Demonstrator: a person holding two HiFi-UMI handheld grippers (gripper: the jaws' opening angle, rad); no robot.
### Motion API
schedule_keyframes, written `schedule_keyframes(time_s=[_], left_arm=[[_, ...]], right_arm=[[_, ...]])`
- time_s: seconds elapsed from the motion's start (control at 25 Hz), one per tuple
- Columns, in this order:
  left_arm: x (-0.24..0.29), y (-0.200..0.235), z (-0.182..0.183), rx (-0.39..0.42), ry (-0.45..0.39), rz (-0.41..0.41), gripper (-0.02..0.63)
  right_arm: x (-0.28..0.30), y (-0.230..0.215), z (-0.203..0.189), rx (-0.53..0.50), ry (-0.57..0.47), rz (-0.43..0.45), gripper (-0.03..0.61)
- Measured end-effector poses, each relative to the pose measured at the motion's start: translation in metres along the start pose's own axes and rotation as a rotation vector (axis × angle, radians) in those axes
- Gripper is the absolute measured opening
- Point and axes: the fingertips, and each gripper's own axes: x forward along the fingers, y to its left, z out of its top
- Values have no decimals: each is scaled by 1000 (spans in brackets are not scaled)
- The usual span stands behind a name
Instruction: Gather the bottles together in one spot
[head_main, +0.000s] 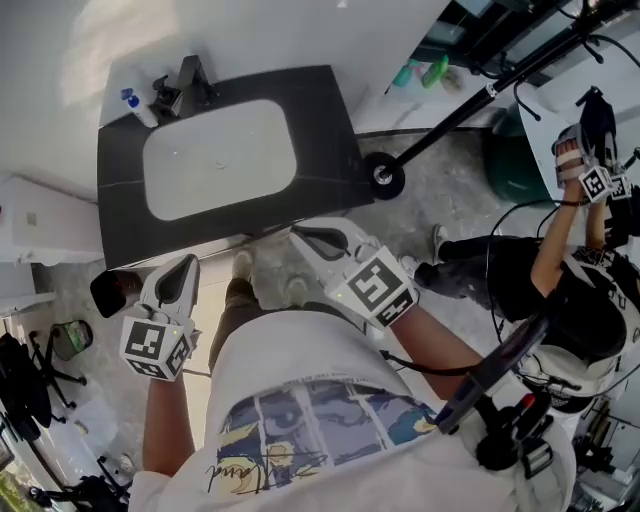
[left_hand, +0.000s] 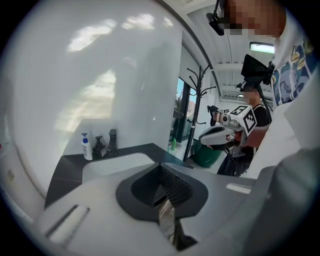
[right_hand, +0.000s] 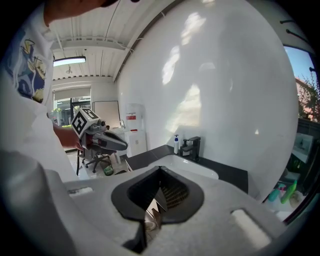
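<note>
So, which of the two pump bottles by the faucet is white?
The white pump bottle with the blue pump head, the one farther from the faucet; the dark pump bottle stands between them.

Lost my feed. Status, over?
Left gripper, right gripper shut, empty. White blue-capped pump bottle and black pump dispenser by black faucet, untouched. No obstruction seen.

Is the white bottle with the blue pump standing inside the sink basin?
No, the white bottle stands on the dark counter at its back corner, near the faucet, outside the basin.
</note>
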Motion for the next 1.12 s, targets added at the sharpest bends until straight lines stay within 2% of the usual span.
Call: schedule_keyframes(time_s=[0.4, 1.12], left_arm=[[11, 4, 3, 21, 13, -40, 3], [39, -10, 4, 38, 33, -83, 3]], right_arm=[[9, 0, 3, -54, -2, -12, 2], [-4, -11, -2, -40, -8, -29, 2]])
